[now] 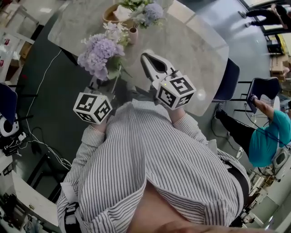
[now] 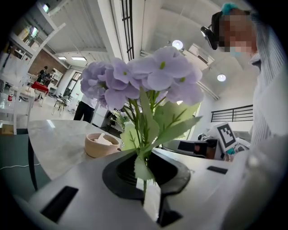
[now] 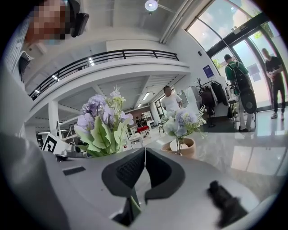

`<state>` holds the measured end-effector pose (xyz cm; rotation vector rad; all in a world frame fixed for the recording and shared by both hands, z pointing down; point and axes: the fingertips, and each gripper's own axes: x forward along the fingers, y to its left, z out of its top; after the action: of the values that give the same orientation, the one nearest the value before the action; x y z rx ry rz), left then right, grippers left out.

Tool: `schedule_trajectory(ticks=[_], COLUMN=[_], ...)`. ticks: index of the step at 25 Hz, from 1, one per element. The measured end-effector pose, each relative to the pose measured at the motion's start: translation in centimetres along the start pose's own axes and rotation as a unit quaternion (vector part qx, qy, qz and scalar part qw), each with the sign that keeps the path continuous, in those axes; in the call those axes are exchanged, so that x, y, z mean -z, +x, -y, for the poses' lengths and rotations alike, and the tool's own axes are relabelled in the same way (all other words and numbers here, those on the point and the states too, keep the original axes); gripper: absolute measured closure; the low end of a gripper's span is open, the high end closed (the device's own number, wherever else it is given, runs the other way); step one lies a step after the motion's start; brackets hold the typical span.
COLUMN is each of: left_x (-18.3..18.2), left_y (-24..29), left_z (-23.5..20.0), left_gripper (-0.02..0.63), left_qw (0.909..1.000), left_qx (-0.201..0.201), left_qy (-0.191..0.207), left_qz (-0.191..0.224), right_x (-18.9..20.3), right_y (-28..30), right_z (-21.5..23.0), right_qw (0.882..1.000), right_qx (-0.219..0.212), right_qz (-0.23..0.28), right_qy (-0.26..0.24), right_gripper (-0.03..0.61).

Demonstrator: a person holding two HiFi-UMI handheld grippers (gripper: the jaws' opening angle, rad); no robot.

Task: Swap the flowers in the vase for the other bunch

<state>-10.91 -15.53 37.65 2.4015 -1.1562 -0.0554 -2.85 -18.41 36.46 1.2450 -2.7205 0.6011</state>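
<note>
Left gripper (image 2: pixel 146 179): jaws pinch the green stem of the purple bunch (image 2: pixel 144 78). The stem passes down between the pads. Leaves and blooms rise straight above the tips and fill the middle of the left gripper view.

Right gripper (image 3: pixel 145 155): pads pressed together, seam closed along its length. A green sliver shows low in the gap behind the pads; cannot tell what it is. Nothing between the tips.

Head view: both grippers sit side by side in front of the person's striped shirt (image 1: pixel 150 168), over the near edge of the table (image 1: pixel 191 50). The held bunch is just left of the right gripper, and its blooms reach past that gripper's tips.

Vase (image 1: pixel 133 35): upright on the table, ahead of both grippers, well apart from either. From the right gripper it lies beyond the tips and a little to the right. Its own flowers (image 1: pixel 146 11), pale blue and white, are in it.

Bowl (image 1: pixel 110 14): on the table just beside the vase, on its far side. From the left gripper it is ahead and left of the tips. It holds something pale, not identifiable.

A seated person in teal (image 1: pixel 268 136) is off to the right of the right gripper, away from the table.
</note>
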Motion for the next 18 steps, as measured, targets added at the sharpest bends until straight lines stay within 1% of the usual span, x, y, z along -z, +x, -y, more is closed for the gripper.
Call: schedule_trajectory(ticks=[7,10,18], left_x=[-0.7,-1.0,-0.4], left_y=[3.2,4.3,6.0], left_z=[-2.5,-3.2,-4.6], left_gripper=[0.565,0.565,0.565], left_qw=[0.9999,0.9997,0.9989], left_qx=[-0.01,-0.014,-0.025], left_qy=[-0.011,-0.018,-0.039], left_qz=[-0.005,-0.006,-0.009], right_x=[-0.5,-0.5,0.1], right_y=[3.1,3.8,5.4], right_z=[2.8,4.2,6.5], right_qw=[1.0,1.0,0.999], right_qx=[-0.009,-0.005,-0.008], right_qz=[-0.012,-0.02,-0.029], right_qy=[0.008,0.013,0.021], right_gripper=[0.561,0.561,0.561])
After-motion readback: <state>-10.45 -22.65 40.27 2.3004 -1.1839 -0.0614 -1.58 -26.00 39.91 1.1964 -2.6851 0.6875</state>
